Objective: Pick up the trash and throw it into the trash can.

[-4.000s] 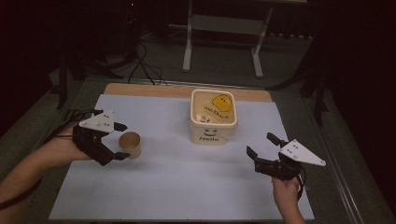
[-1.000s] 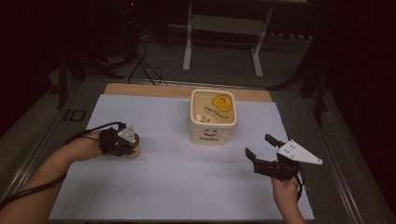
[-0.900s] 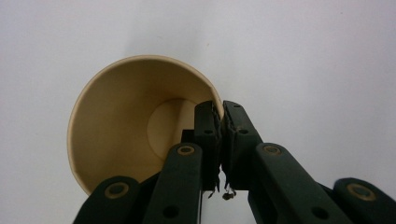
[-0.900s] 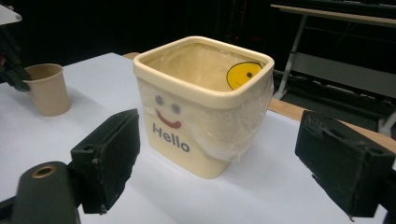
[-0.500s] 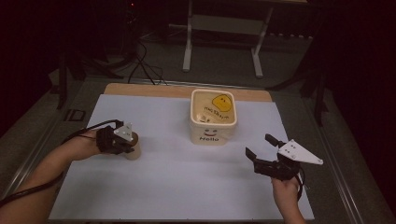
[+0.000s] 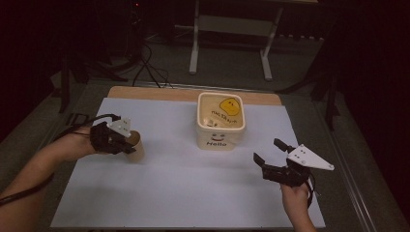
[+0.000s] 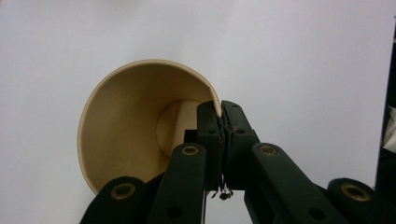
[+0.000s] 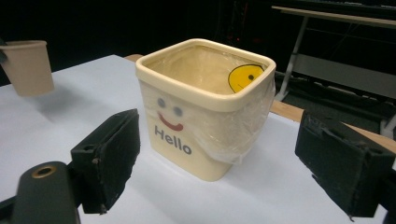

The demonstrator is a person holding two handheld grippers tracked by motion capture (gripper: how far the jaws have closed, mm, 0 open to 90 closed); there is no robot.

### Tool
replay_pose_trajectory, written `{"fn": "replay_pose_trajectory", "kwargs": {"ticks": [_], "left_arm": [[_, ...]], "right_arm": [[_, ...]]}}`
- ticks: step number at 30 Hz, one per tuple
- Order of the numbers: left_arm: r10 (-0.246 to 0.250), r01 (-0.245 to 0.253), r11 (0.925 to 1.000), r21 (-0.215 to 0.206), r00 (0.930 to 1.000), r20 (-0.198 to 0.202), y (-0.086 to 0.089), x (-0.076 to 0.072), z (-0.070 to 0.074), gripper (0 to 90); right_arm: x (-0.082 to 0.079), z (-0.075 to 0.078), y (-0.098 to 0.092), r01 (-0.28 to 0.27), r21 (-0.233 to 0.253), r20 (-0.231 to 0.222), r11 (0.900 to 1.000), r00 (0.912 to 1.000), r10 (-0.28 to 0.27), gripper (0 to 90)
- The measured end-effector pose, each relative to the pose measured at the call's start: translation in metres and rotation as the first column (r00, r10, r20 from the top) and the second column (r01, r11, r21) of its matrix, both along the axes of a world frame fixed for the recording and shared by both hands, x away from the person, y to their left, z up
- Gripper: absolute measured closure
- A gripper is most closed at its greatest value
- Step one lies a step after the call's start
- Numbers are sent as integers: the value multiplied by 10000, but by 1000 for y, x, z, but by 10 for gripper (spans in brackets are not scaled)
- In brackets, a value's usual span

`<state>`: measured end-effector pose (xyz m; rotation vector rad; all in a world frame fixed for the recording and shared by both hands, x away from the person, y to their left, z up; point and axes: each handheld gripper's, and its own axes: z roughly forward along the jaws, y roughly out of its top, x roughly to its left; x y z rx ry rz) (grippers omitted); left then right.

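Note:
A tan paper cup [image 6: 137,149] stands upright at the left of the white sheet. My left gripper [image 6: 126,141] comes at it from the left and is shut on its rim. In the left gripper view the two jaws [image 7: 219,112] pinch the cup's [image 7: 126,130] right wall, one inside and one outside. A cream square tub [image 6: 220,125] with a "Hello" face and a yellow smiley stands at the centre back. My right gripper [image 6: 269,151] is open at the right front, apart from the tub. In the right gripper view the tub [image 8: 205,121] sits between and beyond the wide-apart pads [image 8: 109,158].
The white sheet [image 6: 183,193] covers the table, with a wooden strip [image 6: 150,93] at its far edge. Clear film wraps the tub's right side [image 8: 247,126]. A desk frame [image 6: 229,29] and cables lie on the dark floor beyond.
The left gripper, open beside the cup four seconds ago, has moved over it and shut on its rim; the cup sits slightly higher in view. The right gripper has barely moved.

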<state>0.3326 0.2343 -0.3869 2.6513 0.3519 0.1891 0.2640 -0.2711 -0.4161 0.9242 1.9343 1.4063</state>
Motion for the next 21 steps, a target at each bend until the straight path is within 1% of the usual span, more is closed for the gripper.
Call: {"fn": "replay_pose_trajectory", "kwargs": {"ticks": [1, 2, 6, 7, 10, 12, 13, 14, 16, 17, 18, 19, 20, 21], "left_arm": [[11, -11, 10000, 41, 9999, -104, 0, 0, 3, 888], [30, -30, 9999, 143, 10000, -47, -1, -1, 6, 888], [36, -35, 10000, 84, 9998, -193, -1, -2, 17, 888], [38, -38, 10000, 16, 9997, -225, -2, -2, 19, 888], [55, -54, 9999, 95, 9999, -164, -4, -2, 26, 888], [124, -121, 9999, 104, 9996, -250, -6, -2, 31, 888], [89, -87, 9999, 99, 9998, -178, -7, -2, 33, 888], [57, -56, 10000, 57, 9996, -287, -8, -2, 35, 888], [-35, 37, 10000, 81, 9998, -214, -11, -1, 39, 888], [-98, 100, 9999, 68, 9995, -309, -13, -1, 41, 888], [-180, 180, 9998, 27, 9995, -243, -15, -1, 43, 888], [-162, 162, 9999, -19, 9995, -268, -16, 0, 46, 888], [-243, 244, 9997, 38, 9994, -264, -18, 0, 48, 888], [-266, 267, 9996, 5, 9994, -239, -20, 0, 50, 888]], "right_arm": [[0, 0, 0, 1, 25, -13, 10000, 10000, 0, 140], [0, 0, -1, 7, 45, -12, 10000, 10000, -7, 140], [0, 0, -2, 32, 58, 10, 10000, 10000, -32, 140], [0, 0, -2, 35, 57, 9, 10000, 10000, -35, 139], [-1, 0, -1, 25, 54, 3, 10000, 10000, -25, 140], [-1, 1, -1, 19, 42, 22, 10000, 10000, -19, 140], [-1, 1, -2, 15, 50, 26, 10000, 10000, -15, 140], [-1, 1, -2, 23, 49, 23, 10000, 10000, -23, 140], [-1, 1, -2, 41, 69, 19, 10000, 10000, -41, 140], [-1, 0, -3, 45, 78, 5, 10000, 10000, -45, 140], [-1, 0, -3, 50, 71, 14, 10000, 10000, -50, 140], [-1, 0, -3, 44, 73, 12, 10000, 10000, -44, 140], [-1, 0, -3, 43, 78, 6, 10000, 10000, -43, 140], [-1, 0, -3, 49, 76, 5, 10000, 10000, -49, 140]]}}
